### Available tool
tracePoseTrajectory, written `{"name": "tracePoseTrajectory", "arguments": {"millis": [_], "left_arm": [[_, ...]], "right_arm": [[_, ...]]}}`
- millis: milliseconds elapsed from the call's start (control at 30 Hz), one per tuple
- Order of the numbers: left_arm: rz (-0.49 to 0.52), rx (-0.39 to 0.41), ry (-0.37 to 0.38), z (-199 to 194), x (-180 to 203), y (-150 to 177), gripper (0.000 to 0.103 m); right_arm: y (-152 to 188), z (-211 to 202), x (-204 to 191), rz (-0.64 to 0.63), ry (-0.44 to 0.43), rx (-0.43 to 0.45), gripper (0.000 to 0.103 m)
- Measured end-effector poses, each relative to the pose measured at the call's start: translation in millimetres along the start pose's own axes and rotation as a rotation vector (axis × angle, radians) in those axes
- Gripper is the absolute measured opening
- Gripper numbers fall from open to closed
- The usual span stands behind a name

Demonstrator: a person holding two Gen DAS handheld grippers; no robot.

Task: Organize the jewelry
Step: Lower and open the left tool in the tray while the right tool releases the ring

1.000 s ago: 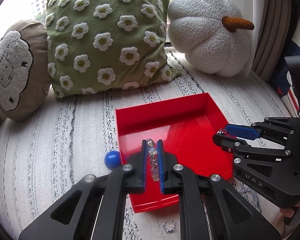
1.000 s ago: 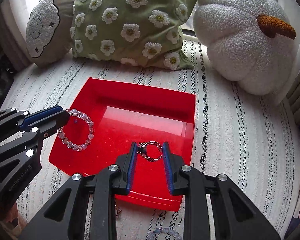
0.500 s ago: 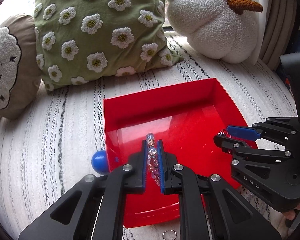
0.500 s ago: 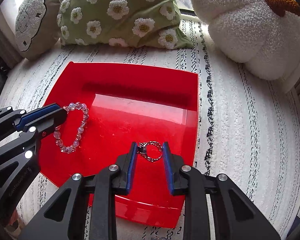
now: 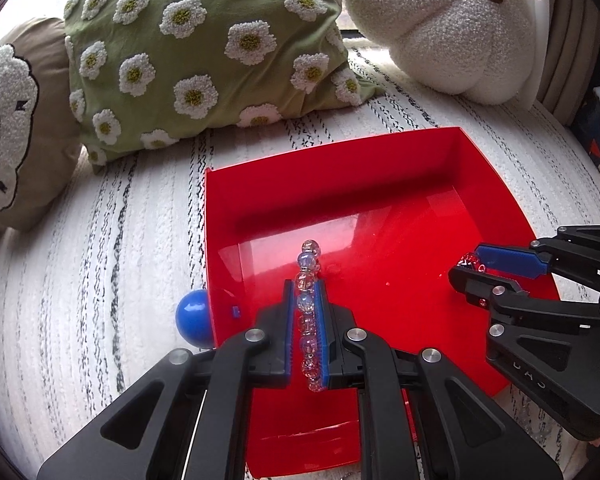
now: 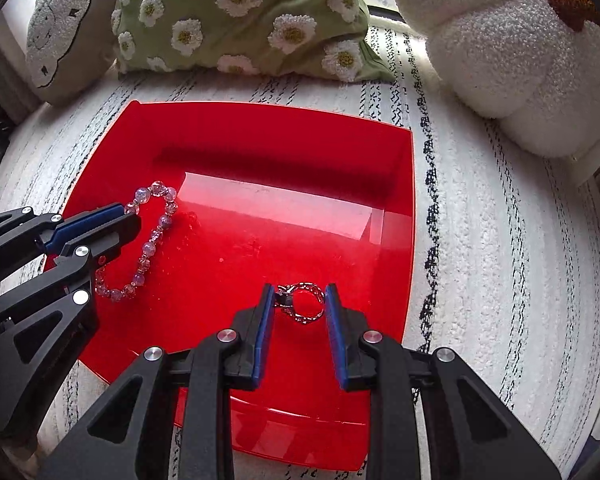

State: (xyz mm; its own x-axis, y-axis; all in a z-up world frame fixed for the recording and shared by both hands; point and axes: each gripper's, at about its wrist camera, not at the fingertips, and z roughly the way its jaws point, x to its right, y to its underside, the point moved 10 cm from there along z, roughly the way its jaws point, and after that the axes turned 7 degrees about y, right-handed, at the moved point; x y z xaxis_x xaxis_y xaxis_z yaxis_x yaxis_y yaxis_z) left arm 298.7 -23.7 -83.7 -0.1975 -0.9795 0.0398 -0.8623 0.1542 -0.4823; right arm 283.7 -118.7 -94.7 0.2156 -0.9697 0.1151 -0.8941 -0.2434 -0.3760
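A red tray [image 5: 380, 168] [image 6: 396, 184] lies on a striped white cover. My left gripper [image 5: 305, 300] [image 6: 128, 220] is shut on a clear and purple bead bracelet [image 5: 308, 264] [image 6: 156, 236] and holds it over the tray's left part. My right gripper [image 6: 298, 300] [image 5: 466, 266] is shut on a small silver chain bracelet [image 6: 304, 306], held between the two pads over the tray's near right part; in the left wrist view only a glint of the chain bracelet [image 5: 470, 259] shows at its tips.
A blue ball [image 5: 192, 322] sits against the tray's left outer wall. A green daisy pillow [image 5: 204, 52], a beige sheep pillow [image 5: 8, 120] and a white pumpkin cushion [image 5: 440, 28] line the back. More beads [image 5: 536, 424] lie behind the right gripper.
Both grippers have moved forward and lower over the tray, each still holding its bracelet. The bead bracelet now hangs close to the tray floor.
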Motion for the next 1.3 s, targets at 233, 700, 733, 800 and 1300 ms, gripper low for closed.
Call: {"name": "tracePoseTrajectory", "arguments": {"millis": [233, 700, 733, 800, 1300], "left_arm": [[0.007, -0.005, -0.020, 3.7, -3.6, 2.3, 0.009], [0.010, -0.009, -0.030, 5.9, -5.5, 3.0, 0.009], [0.011, -0.008, -0.033, 5.5, -5.2, 2.7, 0.009], [0.013, 0.000, -0.037, 4.0, -5.8, 1.7, 0.009], [0.013, 0.040, -0.036, -9.7, -4.9, -3.3, 0.010]], "right_arm": [[0.1, 0.5, 0.7, -0.001, 0.000, -0.001, 0.025], [1.3, 0.5, -0.5, -0.011, 0.016, 0.002, 0.025], [1.4, 0.5, -0.5, -0.012, 0.017, 0.002, 0.025], [1.3, 0.6, -0.6, -0.014, 0.020, 0.002, 0.025], [2.2, 2.0, -1.5, -0.014, 0.029, 0.002, 0.026]]}}
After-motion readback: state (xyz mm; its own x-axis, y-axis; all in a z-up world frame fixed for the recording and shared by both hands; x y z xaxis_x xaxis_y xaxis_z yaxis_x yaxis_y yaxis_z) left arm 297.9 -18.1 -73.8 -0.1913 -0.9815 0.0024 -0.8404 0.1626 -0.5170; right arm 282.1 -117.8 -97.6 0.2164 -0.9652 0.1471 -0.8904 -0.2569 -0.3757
